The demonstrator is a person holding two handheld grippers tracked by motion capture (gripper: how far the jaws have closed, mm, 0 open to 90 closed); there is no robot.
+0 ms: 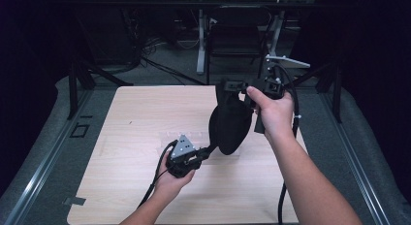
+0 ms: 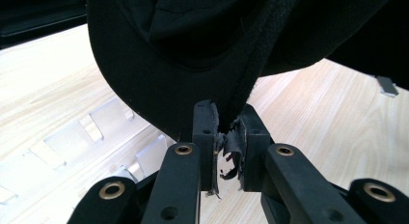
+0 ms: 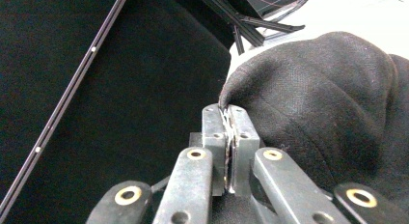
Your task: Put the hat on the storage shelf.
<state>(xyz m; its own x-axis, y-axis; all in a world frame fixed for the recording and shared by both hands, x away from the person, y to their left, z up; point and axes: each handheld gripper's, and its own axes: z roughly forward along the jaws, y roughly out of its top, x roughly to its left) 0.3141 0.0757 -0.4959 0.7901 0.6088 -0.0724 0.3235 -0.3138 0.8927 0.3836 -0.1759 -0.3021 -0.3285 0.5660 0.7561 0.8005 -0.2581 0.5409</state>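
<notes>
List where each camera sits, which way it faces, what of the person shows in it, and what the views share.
High view: above the person's side, looking forward and down on the table; both forearms enter from below, holding the left gripper and right gripper.
Left gripper view: rides the left gripper, looking along its jaws, which pinch the black cap by an edge.
Right gripper view: rides the right gripper, jaws shut on the cap's cloth.
Shared: all three show the cap.
</notes>
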